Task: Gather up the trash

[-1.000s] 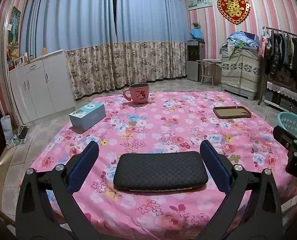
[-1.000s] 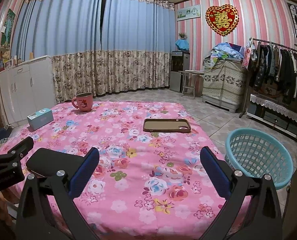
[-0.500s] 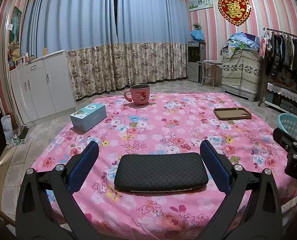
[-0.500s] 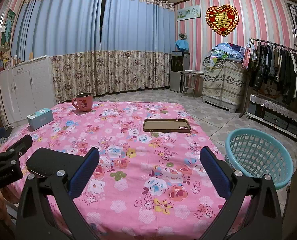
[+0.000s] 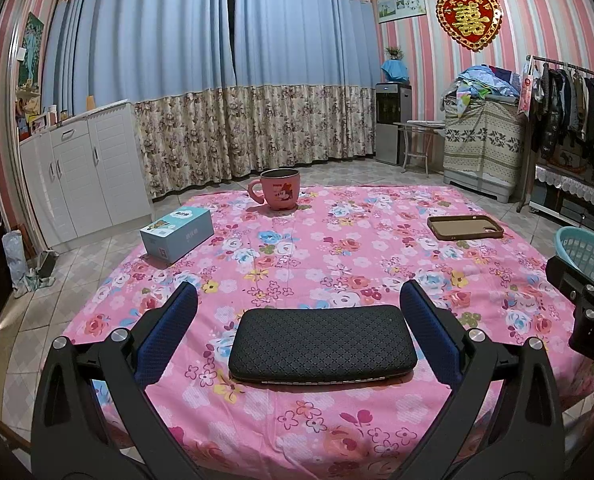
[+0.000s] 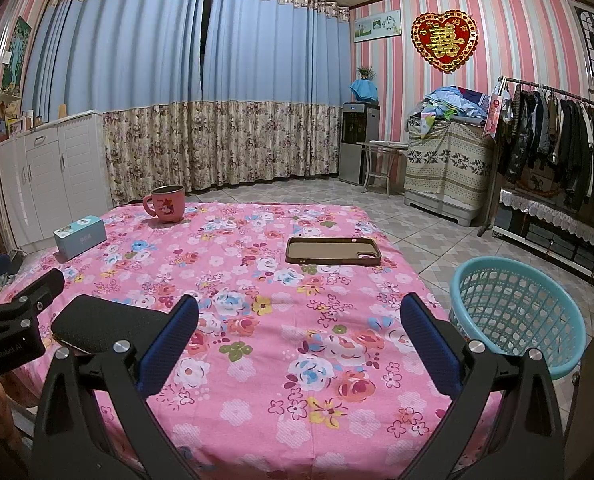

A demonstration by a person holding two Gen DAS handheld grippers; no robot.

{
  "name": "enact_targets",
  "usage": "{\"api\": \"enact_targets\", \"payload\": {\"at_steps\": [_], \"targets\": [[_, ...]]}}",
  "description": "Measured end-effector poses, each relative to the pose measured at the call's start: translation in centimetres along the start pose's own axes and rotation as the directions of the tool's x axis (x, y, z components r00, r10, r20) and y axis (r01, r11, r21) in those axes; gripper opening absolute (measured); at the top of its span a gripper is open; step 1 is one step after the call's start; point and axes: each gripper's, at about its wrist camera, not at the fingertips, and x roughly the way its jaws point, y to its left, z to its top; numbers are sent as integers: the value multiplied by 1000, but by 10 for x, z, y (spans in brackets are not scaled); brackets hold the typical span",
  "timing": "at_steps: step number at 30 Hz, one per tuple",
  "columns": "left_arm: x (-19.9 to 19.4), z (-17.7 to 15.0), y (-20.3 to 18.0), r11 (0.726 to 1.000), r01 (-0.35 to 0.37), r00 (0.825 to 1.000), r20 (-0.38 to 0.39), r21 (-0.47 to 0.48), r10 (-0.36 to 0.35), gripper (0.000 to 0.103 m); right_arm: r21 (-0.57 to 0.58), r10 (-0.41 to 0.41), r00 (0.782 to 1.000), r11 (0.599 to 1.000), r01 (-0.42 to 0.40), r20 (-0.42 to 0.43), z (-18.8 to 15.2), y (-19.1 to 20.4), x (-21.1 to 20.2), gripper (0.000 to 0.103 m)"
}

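Observation:
My left gripper (image 5: 299, 308) is open, its blue pads either side of a black textured case (image 5: 323, 344) lying near the table's front edge, not touching it. My right gripper (image 6: 299, 312) is open and empty over the pink floral tablecloth (image 6: 257, 280). The black case (image 6: 109, 326) shows at its left. A brown phone case (image 6: 332, 251) lies mid-table, also in the left wrist view (image 5: 465, 227). A light blue box (image 5: 177, 233) and a pink mug (image 5: 279, 189) sit at the far left. A teal basket (image 6: 517, 316) stands on the floor to the right of the table.
White cabinets (image 5: 77, 168) stand along the left wall. A clothes rack (image 6: 557, 140), a covered chest (image 6: 445, 164) and a water dispenser (image 6: 357, 140) stand at the right and back. Tiled floor surrounds the table. The left gripper's body (image 6: 13, 328) shows at the right wrist view's left edge.
Almost nothing has changed. Both grippers stay open in about the same place; the left view has shifted very slightly.

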Motion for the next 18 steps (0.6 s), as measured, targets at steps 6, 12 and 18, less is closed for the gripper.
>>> {"api": "enact_targets", "payload": {"at_steps": [6, 12, 18], "targets": [[0, 0, 0, 1000, 0, 1000, 1, 1, 0, 98, -1, 0, 1000, 1000, 0, 1, -1, 0, 0, 99], [0, 0, 0, 1000, 0, 1000, 1, 1, 0, 98, 0, 1, 1000, 1000, -1, 1, -1, 0, 0, 99], [-1, 0, -1, 1000, -1, 1000, 3, 2, 1, 98, -1, 0, 1000, 1000, 0, 3, -1, 0, 0, 99]]}}
